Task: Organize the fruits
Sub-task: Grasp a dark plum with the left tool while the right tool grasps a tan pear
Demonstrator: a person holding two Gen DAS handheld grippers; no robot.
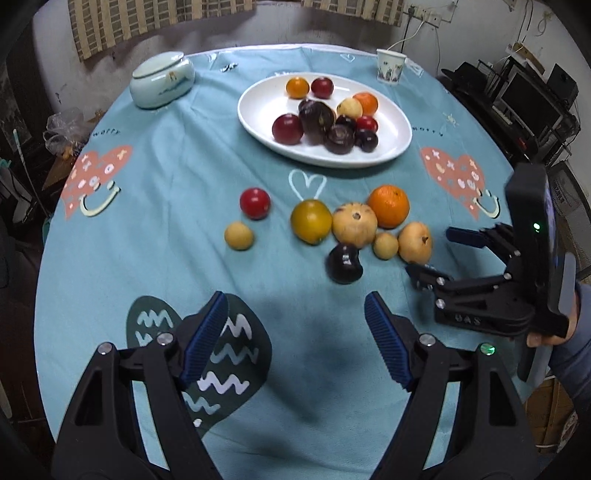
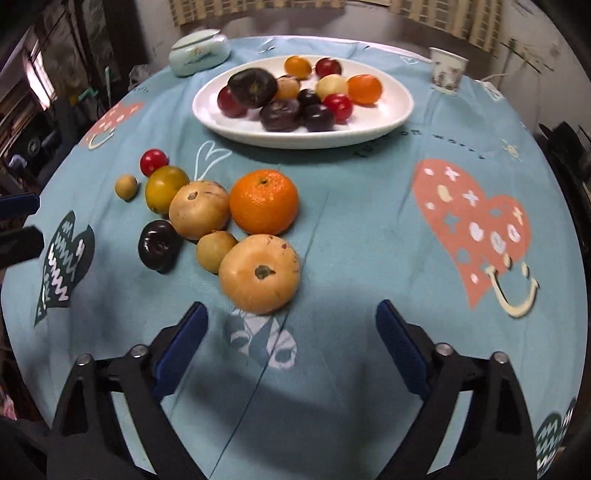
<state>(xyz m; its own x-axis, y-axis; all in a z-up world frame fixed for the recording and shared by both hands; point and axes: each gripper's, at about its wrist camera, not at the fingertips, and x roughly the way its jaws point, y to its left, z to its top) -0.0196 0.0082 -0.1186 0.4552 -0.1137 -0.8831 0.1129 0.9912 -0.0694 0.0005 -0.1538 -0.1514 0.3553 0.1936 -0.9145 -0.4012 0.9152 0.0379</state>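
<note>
Tablecloth (image 2: 351, 206), blue with hearts, curtained wall (image 1: 258, 26) behind; left gripper (image 1: 295, 339), right gripper (image 2: 291, 350), fingers wide, empty.

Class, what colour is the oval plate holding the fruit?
White; the oval plate shows best in the right wrist view.

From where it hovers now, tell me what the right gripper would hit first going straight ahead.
Most likely the big tan fruit: it lies just beyond the open right gripper, slightly left of centre between the fingers. Depth is uncertain; a low path could brush the blue tablecloth first.
</note>
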